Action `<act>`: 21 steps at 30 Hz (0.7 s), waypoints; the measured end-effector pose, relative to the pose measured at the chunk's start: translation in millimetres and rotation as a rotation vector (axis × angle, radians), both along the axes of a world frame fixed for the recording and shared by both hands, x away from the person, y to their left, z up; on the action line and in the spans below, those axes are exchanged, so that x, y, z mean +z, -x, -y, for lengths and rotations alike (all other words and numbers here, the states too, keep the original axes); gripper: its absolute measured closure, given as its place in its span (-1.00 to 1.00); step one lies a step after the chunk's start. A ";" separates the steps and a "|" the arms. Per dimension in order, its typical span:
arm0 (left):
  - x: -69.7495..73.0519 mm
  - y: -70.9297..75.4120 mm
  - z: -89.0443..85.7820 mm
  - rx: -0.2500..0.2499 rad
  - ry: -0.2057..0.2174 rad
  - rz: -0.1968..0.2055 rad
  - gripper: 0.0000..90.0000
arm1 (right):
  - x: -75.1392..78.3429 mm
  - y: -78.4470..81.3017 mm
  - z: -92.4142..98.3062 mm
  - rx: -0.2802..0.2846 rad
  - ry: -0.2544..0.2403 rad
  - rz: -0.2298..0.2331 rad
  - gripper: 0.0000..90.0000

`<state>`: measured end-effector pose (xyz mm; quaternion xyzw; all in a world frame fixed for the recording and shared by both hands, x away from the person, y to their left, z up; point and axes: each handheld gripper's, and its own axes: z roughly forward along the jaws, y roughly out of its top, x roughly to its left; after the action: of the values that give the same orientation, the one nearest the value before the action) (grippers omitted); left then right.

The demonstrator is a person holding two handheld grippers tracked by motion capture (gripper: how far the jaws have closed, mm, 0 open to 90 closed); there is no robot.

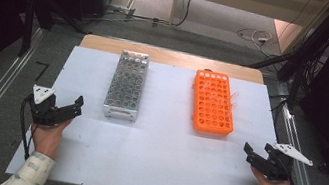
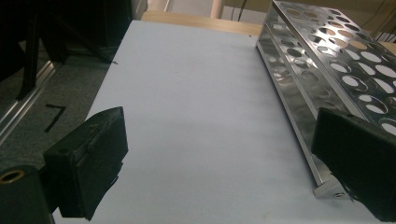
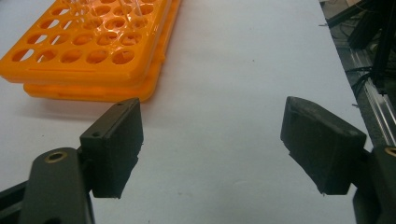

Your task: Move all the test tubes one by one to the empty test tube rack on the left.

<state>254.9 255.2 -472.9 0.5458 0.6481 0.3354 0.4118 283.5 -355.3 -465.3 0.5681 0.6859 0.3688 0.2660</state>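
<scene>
Resting near worktop (image 1: pixel 150 166) front edge, both hands idle. Left gripper (image 1: pixel 75 106) released, empty, just left of metal rack (image 1: pixel 126 85) front corner. Right gripper (image 1: pixel 257 155) released, empty, right of metal rack, past orange rack (image 1: pixel 213 102). Racks parallel, likely for tube transfer.

Silver metal rack (image 1: pixel 126 86), orange rack (image 1: pixel 213 102), seemingly white table (image 1: pixel 158 147).
</scene>
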 end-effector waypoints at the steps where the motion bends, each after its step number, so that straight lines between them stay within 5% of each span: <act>1: 0.0 -0.1 0.0 0.000 0.000 0.000 -0.91 | -0.2 -0.3 -0.5 0.002 -0.001 0.000 -0.56; 21: -0.6 -1.7 0.9 0.001 -0.001 -0.006 -0.90 | 1.1 -8.5 -11.5 0.037 0.005 0.001 -0.53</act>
<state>256.6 254.3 -473.4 0.5467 0.6494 0.3343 0.4095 291.9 -343.8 -464.2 0.5543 0.6971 0.3725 0.2609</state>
